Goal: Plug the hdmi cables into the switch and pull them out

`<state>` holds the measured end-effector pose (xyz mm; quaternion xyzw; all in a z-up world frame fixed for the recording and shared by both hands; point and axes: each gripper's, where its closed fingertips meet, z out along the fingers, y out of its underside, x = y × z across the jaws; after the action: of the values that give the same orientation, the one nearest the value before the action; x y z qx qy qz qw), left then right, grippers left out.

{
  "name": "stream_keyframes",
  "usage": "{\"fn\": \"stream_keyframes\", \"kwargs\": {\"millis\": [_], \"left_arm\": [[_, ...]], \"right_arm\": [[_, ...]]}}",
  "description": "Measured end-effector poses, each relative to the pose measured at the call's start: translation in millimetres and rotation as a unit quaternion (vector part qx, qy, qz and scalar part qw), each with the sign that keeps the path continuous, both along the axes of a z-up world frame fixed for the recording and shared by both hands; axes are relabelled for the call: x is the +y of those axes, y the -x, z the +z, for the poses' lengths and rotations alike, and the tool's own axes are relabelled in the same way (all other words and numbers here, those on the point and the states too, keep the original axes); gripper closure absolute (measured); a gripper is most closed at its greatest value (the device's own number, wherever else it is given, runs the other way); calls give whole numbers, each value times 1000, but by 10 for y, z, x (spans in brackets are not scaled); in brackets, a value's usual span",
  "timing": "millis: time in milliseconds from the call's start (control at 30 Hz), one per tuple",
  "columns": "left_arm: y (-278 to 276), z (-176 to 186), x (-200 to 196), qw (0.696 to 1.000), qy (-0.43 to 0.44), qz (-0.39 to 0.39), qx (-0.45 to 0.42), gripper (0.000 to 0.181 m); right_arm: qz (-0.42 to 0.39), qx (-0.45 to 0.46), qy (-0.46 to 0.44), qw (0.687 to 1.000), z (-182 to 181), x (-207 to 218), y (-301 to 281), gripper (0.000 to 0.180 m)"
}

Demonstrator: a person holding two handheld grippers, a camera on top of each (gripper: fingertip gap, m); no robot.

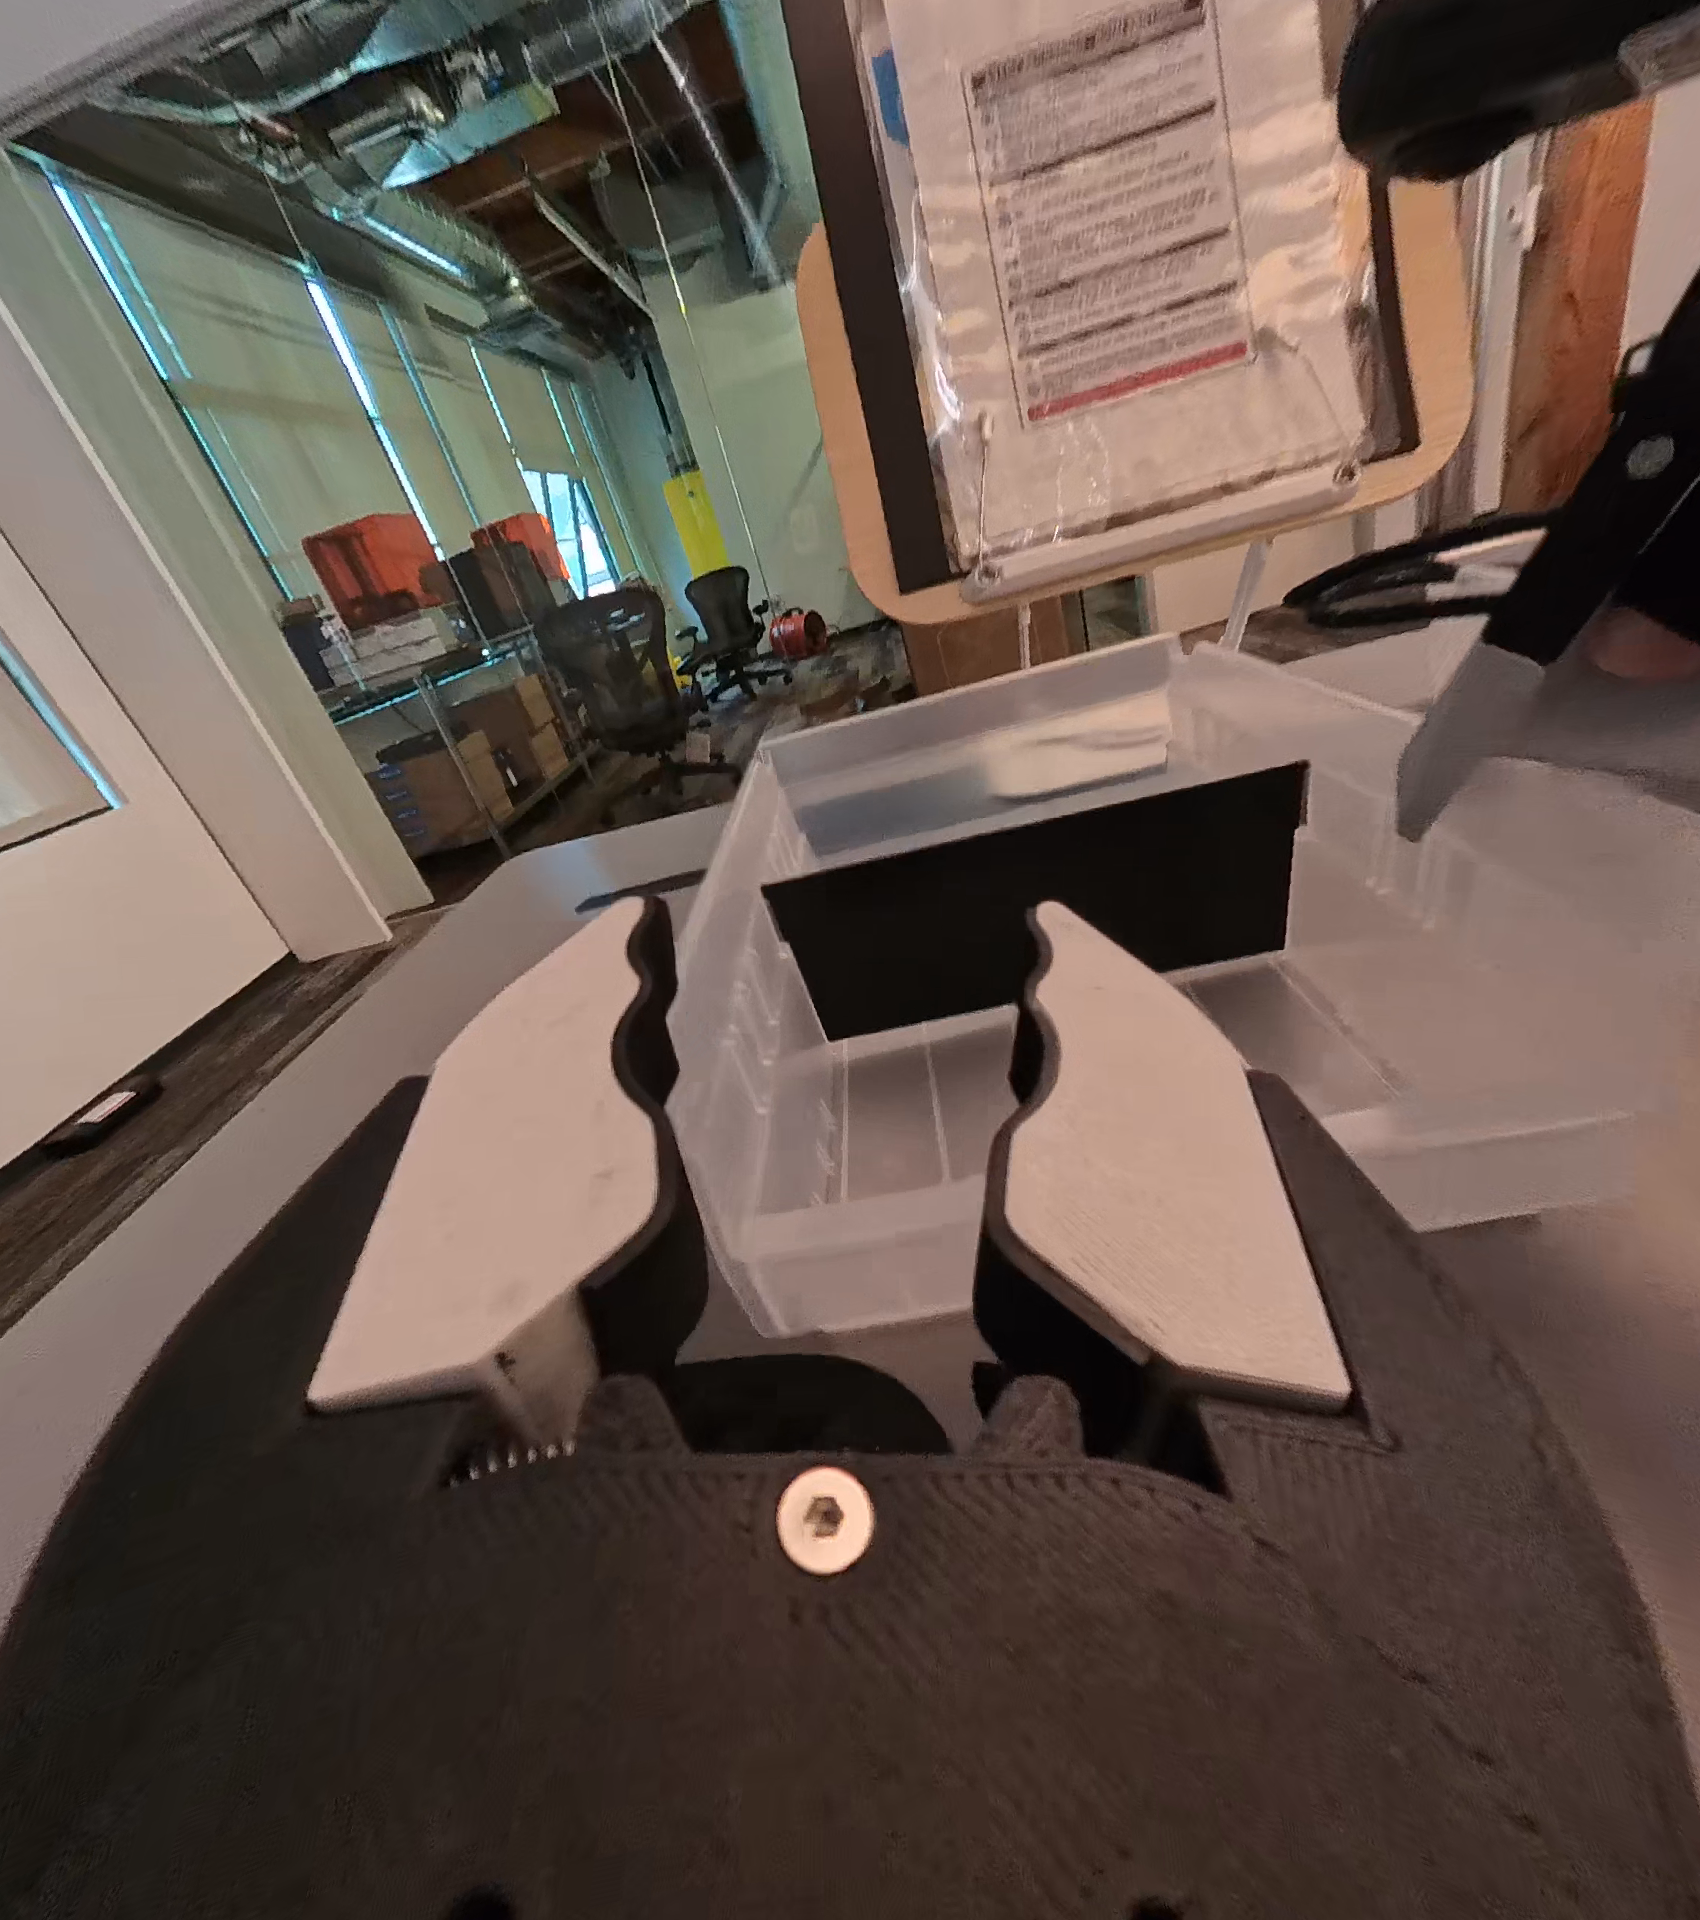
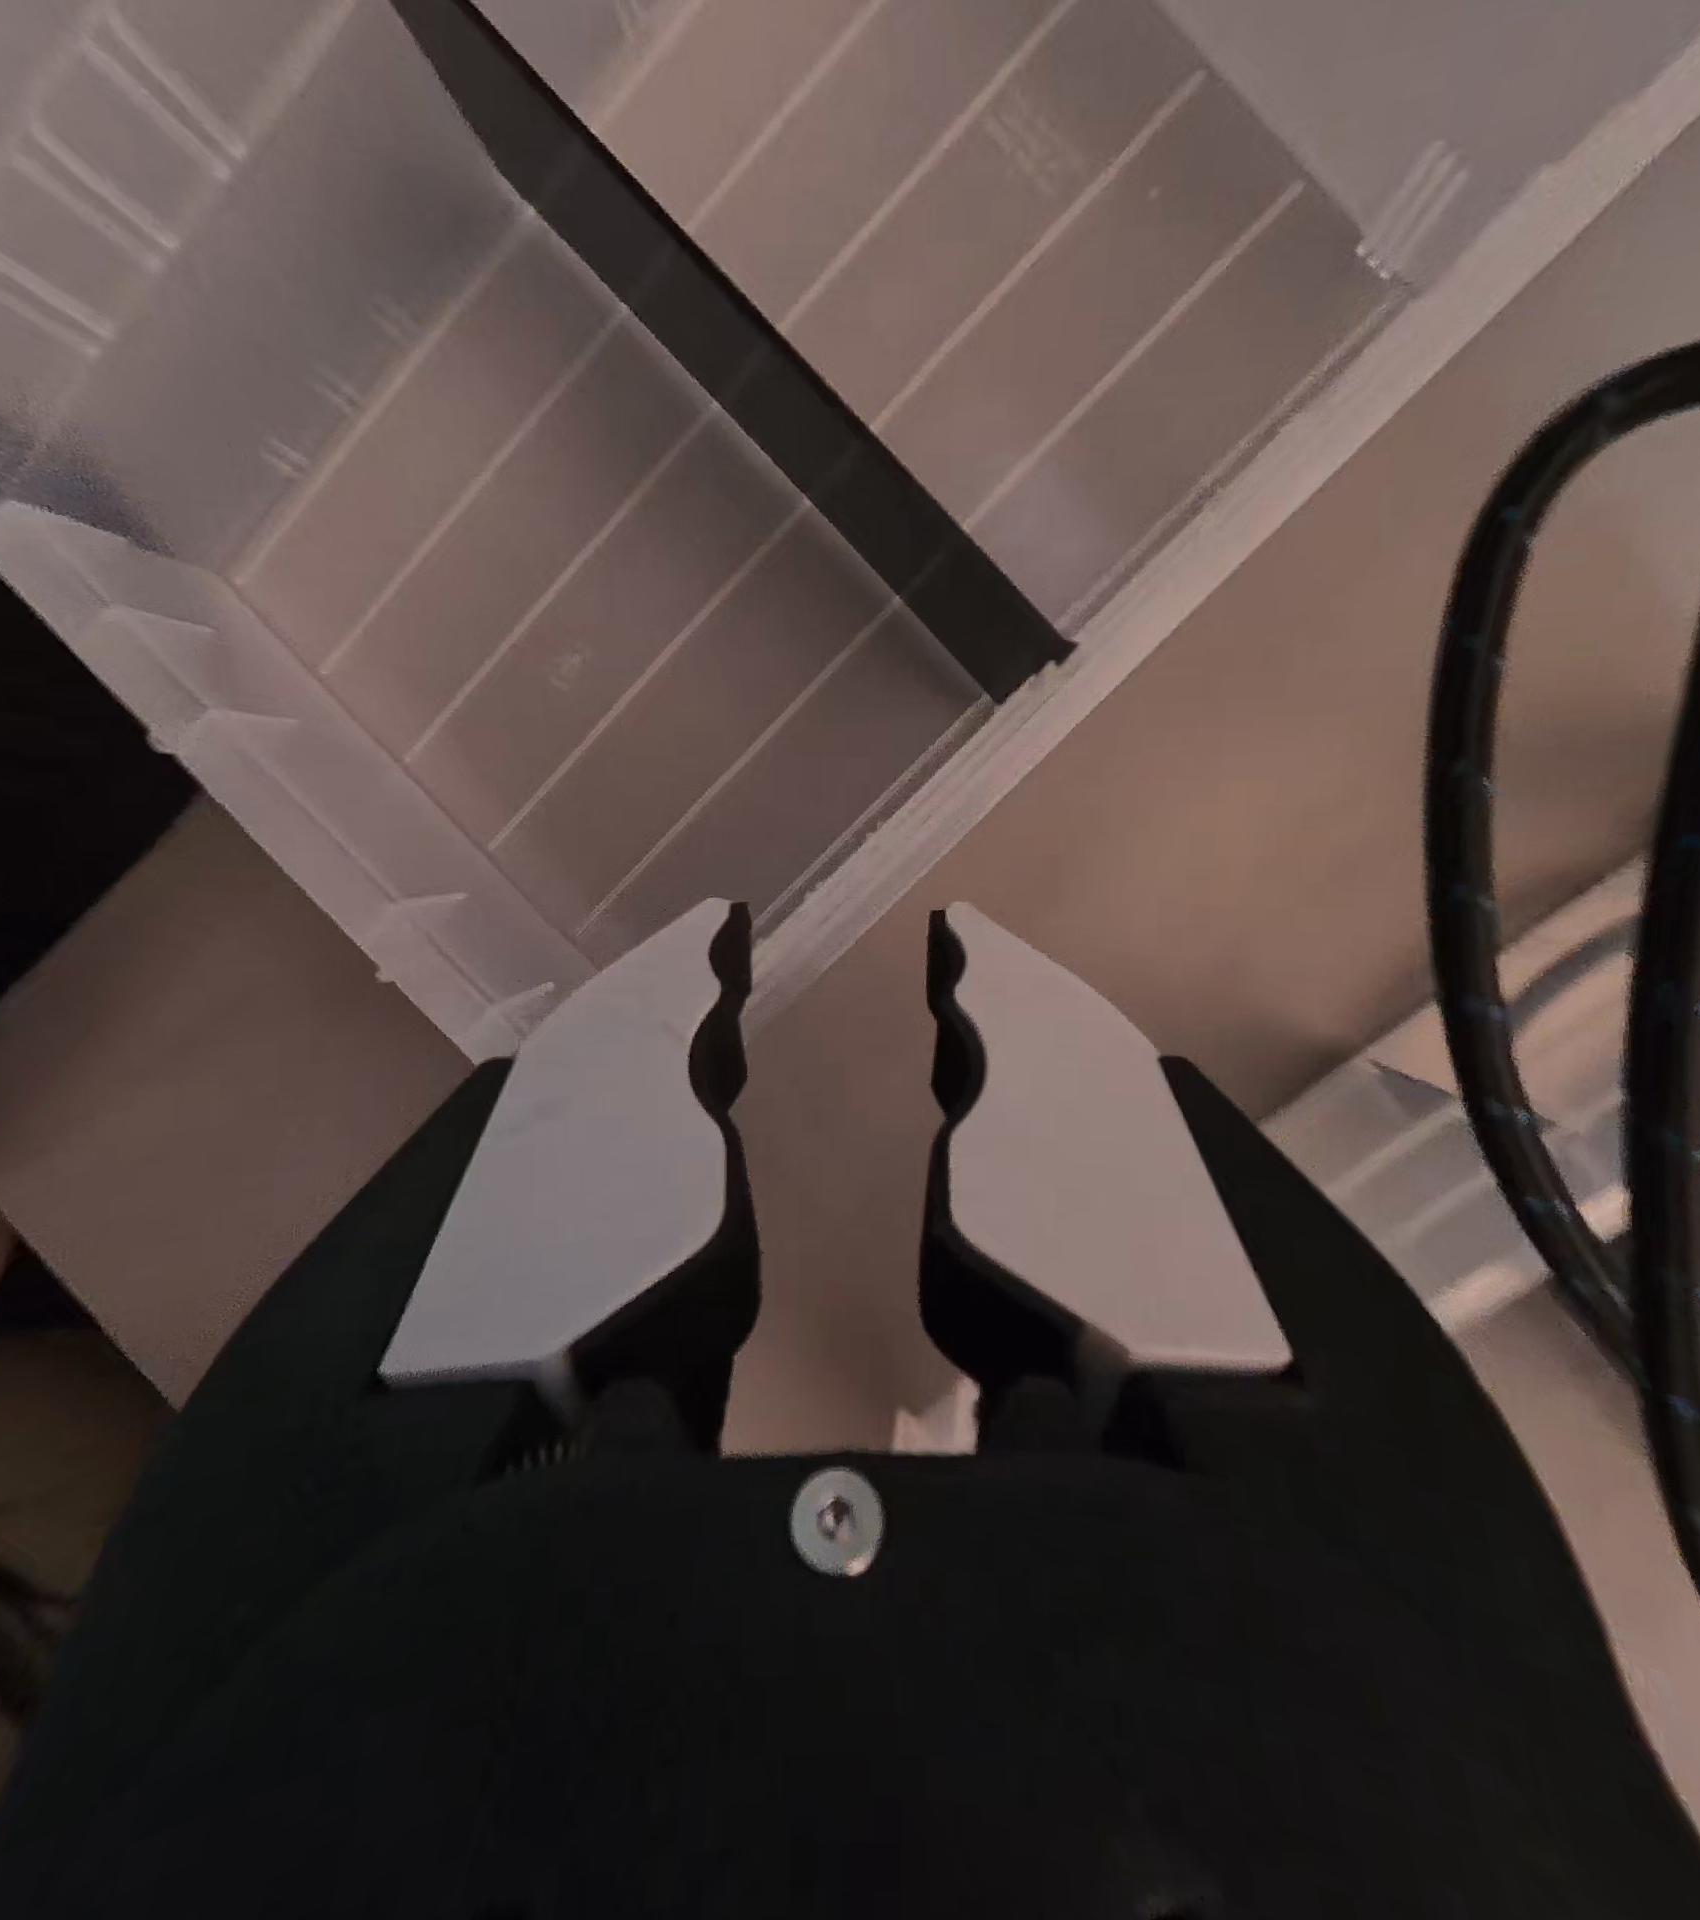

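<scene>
Fingers (image 1: pixel 555 1132) of left gripper (image 1: pixel 841 925) standing wide, gripping nothing, straddling near corner of clear plastic bin (image 1: pixel 804 1174); left finger outside the bin wall, right finger over the inside. Probably lining up to steady or reach into bin, w/ black divider panel (image 1: pixel 1033 914) crossing bin just past the tips. Hovering, not clearly touching the wall.

Right gripper (image 2: pixel 838 920) pointing down at grey tabletop (image 2: pixel 1189 810), fingers (image 2: pixel 607 1122) parted at mid width, nothing btwn them, tips just beside bin's long rim (image 2: pixel 929 831). Same gripper showing in left wrist view upper right, blurred, so likely moving.

Black braided hdmi cable (image 2: pixel 1480 727) looping on table to right of right gripper, near but apart; plug end not in view. No switch identifiable in either view; could be behind divider, cannot tell. Judging as early: no cable picked up, nothing plugged.

Room: open tabletop btwn right fingers and cable loop, clear sweep rightward. Bin rim and divider edge acting as snag pts for both sets of tips. Second clear tray (image 2: pixel 1552 1143) lying under cable loop, limiting low approach there. Left side having free table toward the near edge, table dropping off to floor on left.
</scene>
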<state>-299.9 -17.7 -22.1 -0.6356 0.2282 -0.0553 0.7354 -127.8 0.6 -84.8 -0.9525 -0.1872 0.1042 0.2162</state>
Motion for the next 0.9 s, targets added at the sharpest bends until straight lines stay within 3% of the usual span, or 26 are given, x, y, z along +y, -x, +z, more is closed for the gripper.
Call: {"fn": "stream_keyframes", "kwargs": {"millis": [133, 267, 367, 500, 767, 900], "left_arm": [[6, 210, -136, 996, -38, -40, -67, 120], [107, 305, -180, 994, -71, -19, -75, 122], [94, 289, -179, 996, -77, -7, -54, 122], [37, 314, -221, 995, -87, -23, -53, 122], [13, 297, -209, 995, -80, -31, -55, 122], [-51, 273, -210, 995, -69, -50, -58, 122]], "right_arm": [[-11, -71, 8, 997, 14, -125, -222, 152], [-16, -85, 13, 996, 15, -184, -215, 159], [-5, -37, 29, 999, 20, -229, -108, 140], [-49, 0, 31, 998, 0, -131, -133, 136], [-51, -29, 34, 998, -22, -140, -33, 132], [-67, -52, 58, 995, -255, -78, -45, 128]]}}
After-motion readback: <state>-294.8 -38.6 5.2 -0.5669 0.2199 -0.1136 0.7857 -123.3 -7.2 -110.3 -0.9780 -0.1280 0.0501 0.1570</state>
